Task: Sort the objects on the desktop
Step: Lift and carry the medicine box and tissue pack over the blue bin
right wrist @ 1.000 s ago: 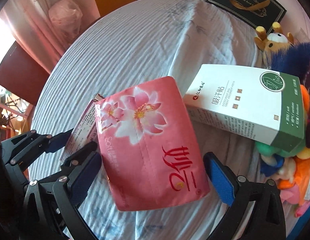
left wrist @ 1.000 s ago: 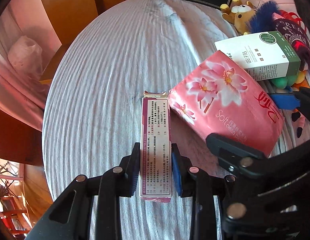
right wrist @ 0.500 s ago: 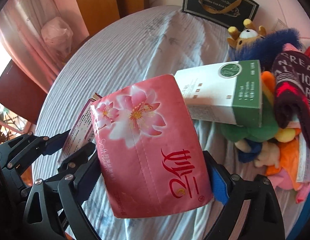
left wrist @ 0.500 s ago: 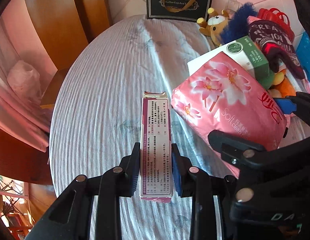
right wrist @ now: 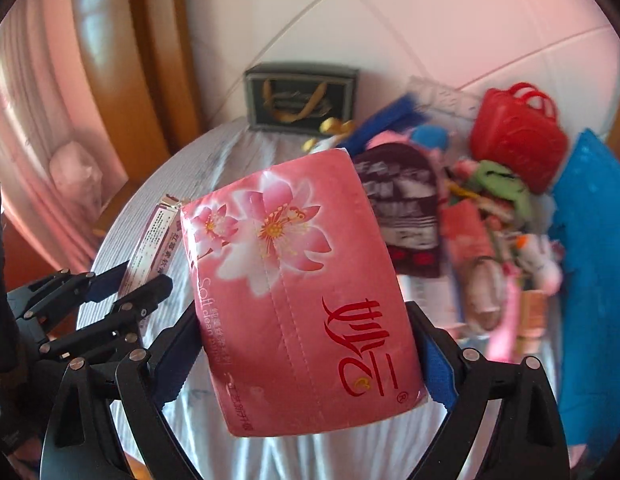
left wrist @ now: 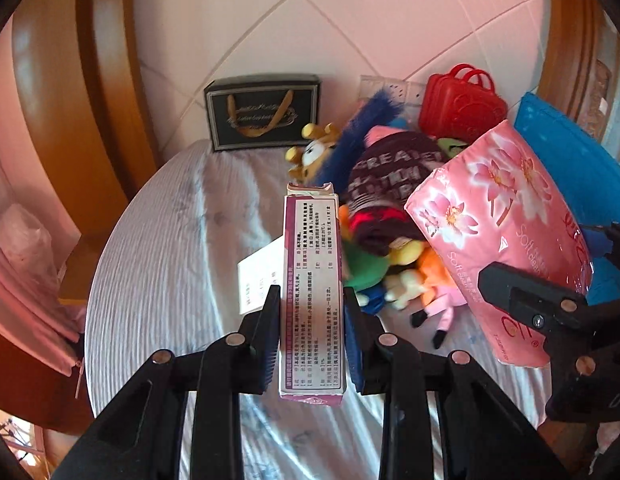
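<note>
A narrow pink-and-white printed carton hangs above the table, and my left gripper is shut on its lower half. To its right a pink flowered tissue pack is lifted too. In the right wrist view the tissue pack fills the middle, with my right gripper shut on its two sides, blue pads pressing in. The left gripper shows at that view's left edge with the carton in it.
Below lies a round table under a striped pale cloth. A white box lies partly behind the carton. At the back stands a black gift bag. The right side holds plush toys, a dark knit hat, a red toy case and a blue panel.
The right jaws closed from wide onto the tissue pack. Both grippers rose with their loads and tilted up, so the wall and toy pile came into view.
</note>
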A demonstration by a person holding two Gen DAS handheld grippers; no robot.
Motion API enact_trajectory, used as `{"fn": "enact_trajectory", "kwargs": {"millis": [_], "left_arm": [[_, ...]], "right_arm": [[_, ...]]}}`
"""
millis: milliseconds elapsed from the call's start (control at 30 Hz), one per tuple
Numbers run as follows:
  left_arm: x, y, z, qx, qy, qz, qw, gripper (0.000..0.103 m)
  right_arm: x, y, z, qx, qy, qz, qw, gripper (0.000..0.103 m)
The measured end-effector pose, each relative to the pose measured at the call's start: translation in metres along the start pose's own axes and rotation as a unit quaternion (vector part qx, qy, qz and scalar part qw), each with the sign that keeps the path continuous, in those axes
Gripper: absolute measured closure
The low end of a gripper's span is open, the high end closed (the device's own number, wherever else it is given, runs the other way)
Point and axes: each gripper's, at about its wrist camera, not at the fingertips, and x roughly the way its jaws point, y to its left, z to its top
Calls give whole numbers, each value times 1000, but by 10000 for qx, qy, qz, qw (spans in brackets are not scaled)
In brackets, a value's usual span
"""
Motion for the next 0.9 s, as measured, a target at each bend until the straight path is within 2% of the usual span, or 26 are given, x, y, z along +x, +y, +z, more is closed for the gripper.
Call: {"fn": "enact_trajectory", "kwargs": {"millis": [200,367,533,700,900], "left_arm": [[-26,-113,30,401,-495,-430,9970,75],[-47,-218,48,489,-907,-701,9922,75],[-63,-338,63,574,-1218,-913,9867,75],[-82,-446,70,752,-1301,-1078,9827,75],[-92,-531,68,1111,-1187,-1178,9796,75]], "right_arm": [[-86,-86,-10,368,-666,-486,9959,8],[-158,-182,-27,552,-1212,-827,9876,8],[-223,-290,-51,597,-1692,-1090,9777,8],[-267,-391,-76,731,-1875,-1363,9700,8],[-295,-492,-109,1131,-1817,-1642,9629,8]]}}
